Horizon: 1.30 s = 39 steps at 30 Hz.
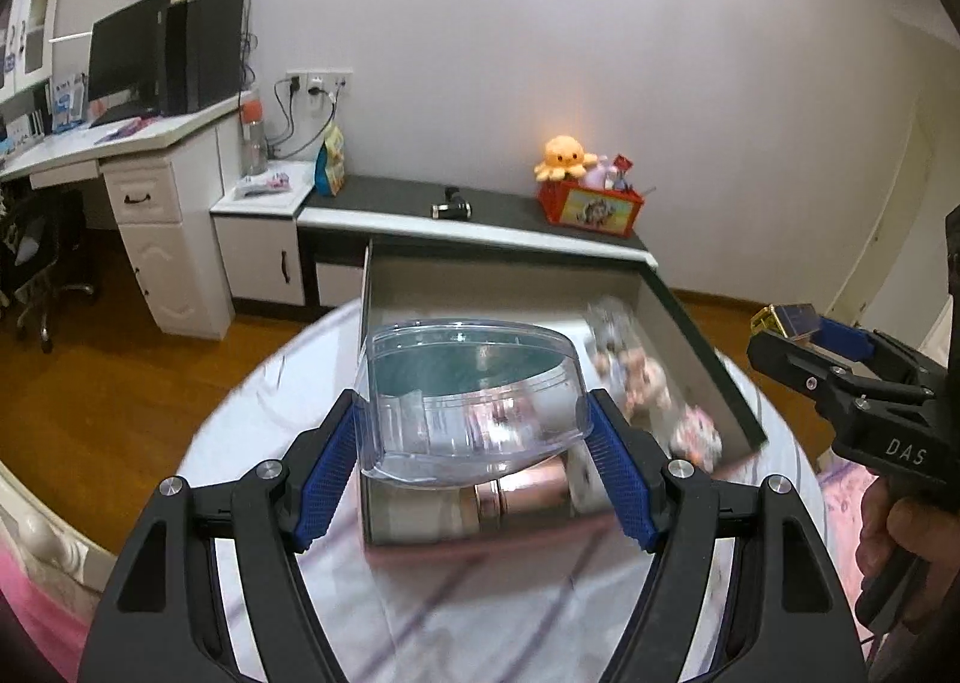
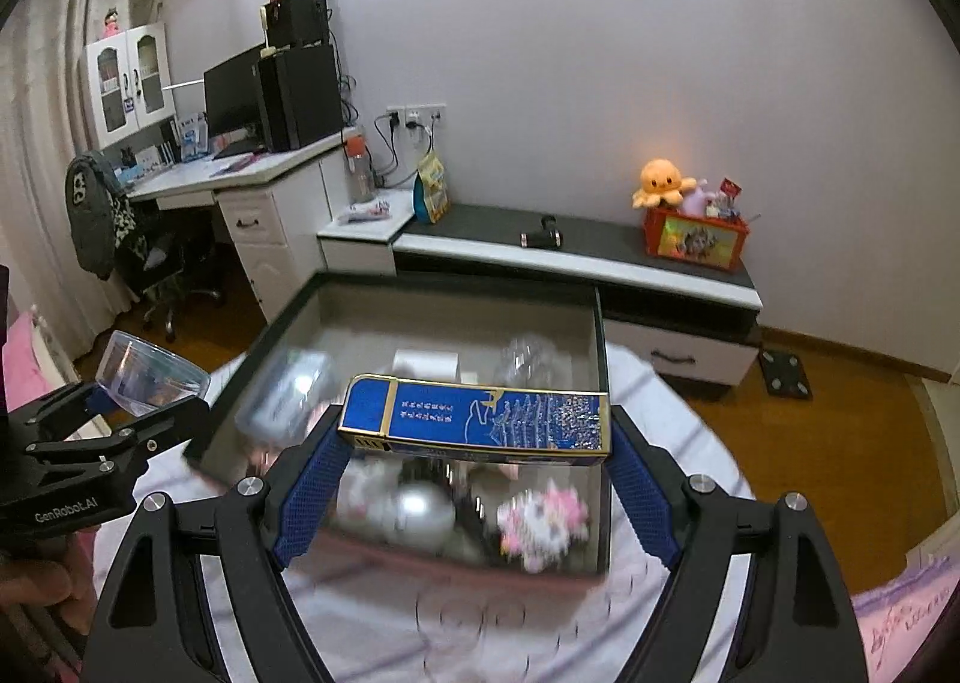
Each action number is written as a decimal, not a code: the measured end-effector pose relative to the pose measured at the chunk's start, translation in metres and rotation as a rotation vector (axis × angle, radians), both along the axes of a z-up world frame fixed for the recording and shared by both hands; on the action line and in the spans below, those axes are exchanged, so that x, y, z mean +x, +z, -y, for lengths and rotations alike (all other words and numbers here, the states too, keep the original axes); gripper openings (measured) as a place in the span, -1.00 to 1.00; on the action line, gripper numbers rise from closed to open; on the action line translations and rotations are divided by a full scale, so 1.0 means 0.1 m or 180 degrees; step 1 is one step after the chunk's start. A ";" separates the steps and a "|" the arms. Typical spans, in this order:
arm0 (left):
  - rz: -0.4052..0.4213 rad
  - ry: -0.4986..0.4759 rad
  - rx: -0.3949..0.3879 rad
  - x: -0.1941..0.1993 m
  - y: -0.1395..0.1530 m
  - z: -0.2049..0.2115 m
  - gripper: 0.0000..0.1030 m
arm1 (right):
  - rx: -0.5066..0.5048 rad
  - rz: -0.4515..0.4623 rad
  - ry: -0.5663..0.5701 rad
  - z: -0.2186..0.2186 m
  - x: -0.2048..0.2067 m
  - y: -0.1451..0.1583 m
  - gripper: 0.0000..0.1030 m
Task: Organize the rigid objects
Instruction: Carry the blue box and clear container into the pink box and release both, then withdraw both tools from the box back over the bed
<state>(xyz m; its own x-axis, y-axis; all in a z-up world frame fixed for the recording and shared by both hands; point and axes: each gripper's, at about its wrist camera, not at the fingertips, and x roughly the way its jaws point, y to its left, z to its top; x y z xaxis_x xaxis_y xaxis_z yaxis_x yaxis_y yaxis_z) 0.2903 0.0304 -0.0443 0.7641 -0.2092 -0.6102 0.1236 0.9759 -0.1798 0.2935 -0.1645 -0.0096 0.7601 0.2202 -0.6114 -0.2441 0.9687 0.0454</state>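
Note:
My left gripper (image 1: 471,422) is shut on a clear round plastic container (image 1: 468,389) and holds it above the near end of an open grey box (image 1: 702,347); it also shows in the right wrist view (image 2: 150,377). My right gripper (image 2: 474,431) is shut on a flat blue and gold box (image 2: 480,422) held across the open grey box (image 2: 270,335); it shows at the right of the left wrist view (image 1: 786,320). Inside the box lie a rose-gold tube (image 1: 522,494), a silver ball (image 2: 420,512), a pink and white toy (image 2: 543,518) and other blurred items.
The grey box rests on a round table with a pale cloth (image 1: 480,611). Behind stand a low dark-topped cabinet (image 1: 480,209) with a red toy basket (image 1: 591,206) and an orange plush (image 1: 561,155), and a white desk (image 1: 150,143) with a monitor.

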 end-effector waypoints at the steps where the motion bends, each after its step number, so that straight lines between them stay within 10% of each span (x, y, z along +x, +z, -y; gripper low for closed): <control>1: 0.0004 -0.0001 -0.0001 0.07 0.02 -0.01 0.45 | 0.0011 0.0000 0.0009 -0.01 0.07 0.01 0.62; 30: -0.0350 -0.0020 0.0250 1.40 -0.32 0.30 0.48 | 0.0235 -0.0687 0.0004 -0.05 1.38 -0.66 0.65; 34: -0.0339 0.0077 0.0276 1.37 -0.30 0.24 1.00 | 0.0363 -0.0815 -0.0027 0.00 1.39 -0.73 0.82; 39: -0.0188 0.0145 0.0221 1.13 -0.15 0.13 1.00 | 0.0570 -0.0775 -0.0140 0.08 1.22 -0.64 1.00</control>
